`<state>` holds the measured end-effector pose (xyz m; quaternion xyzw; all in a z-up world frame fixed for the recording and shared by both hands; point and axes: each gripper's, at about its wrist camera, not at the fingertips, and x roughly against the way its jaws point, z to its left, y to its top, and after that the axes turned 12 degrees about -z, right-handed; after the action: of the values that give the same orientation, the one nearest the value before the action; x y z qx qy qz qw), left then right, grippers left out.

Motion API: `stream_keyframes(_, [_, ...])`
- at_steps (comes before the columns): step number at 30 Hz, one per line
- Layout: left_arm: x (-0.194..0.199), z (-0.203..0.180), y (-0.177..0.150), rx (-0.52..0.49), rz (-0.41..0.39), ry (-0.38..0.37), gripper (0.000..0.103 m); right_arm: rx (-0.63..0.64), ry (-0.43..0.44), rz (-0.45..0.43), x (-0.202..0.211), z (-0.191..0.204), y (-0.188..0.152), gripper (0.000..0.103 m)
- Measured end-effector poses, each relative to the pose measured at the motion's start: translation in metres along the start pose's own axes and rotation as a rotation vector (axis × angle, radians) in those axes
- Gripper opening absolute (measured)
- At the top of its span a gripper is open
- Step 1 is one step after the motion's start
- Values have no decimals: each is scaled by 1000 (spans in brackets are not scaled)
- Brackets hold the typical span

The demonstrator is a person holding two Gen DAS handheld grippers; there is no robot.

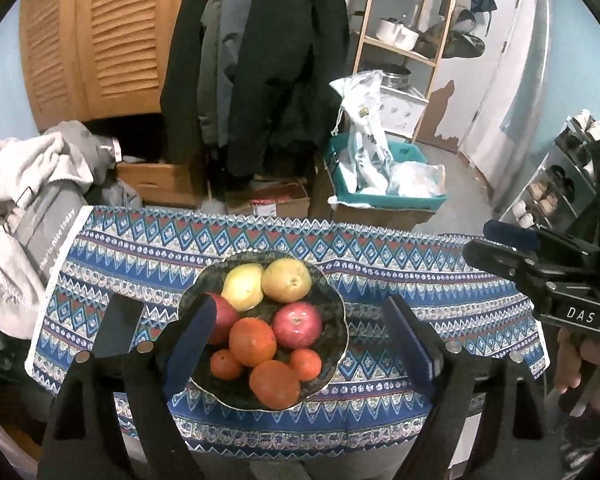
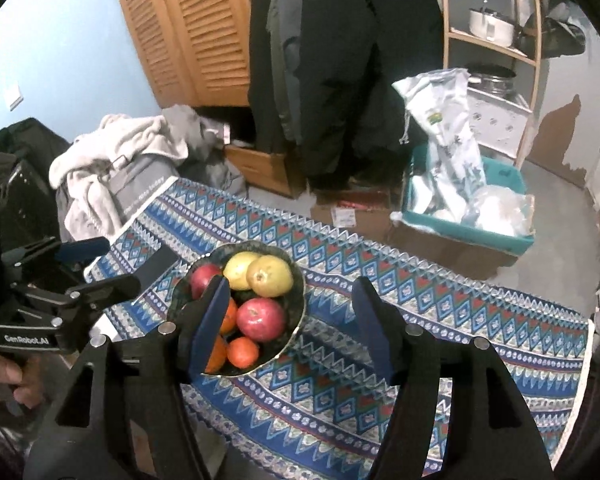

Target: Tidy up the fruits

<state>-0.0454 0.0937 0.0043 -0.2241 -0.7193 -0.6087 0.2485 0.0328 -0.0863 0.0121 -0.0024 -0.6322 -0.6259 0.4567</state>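
Note:
A dark bowl (image 1: 336, 344) of fruit sits on the patterned tablecloth (image 1: 440, 292). It holds two yellow pears (image 1: 286, 280), two red apples (image 1: 297, 325) and several oranges (image 1: 253, 341). My left gripper (image 1: 300, 336) is open and empty, hovering above the bowl with its fingers on either side. My right gripper (image 2: 290, 316) is open and empty, above the bowl's (image 2: 300, 304) right side and the cloth (image 2: 440, 320). The pears (image 2: 269, 276), an apple (image 2: 261, 319) and oranges (image 2: 243, 352) show there. Each gripper shows in the other's view, the right (image 1: 540, 264) and the left (image 2: 60, 280).
A black phone (image 1: 118, 330) lies on the cloth left of the bowl. A pile of clothes (image 1: 24, 200) sits at the table's left end. Beyond the far edge are cardboard boxes (image 1: 268, 200), a teal bin (image 1: 380, 184), hanging coats and a wooden shelf.

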Motion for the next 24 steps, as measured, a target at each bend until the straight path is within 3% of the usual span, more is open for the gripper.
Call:
stream_keyframes(13, [16,-15,14,-55,-93,84,95,22,-45,-68,24,-6,4,77])
stream_keyframes(24, [25,-21,25,-82,-157,157,102,16,-92,-110,35,-11,8,79])
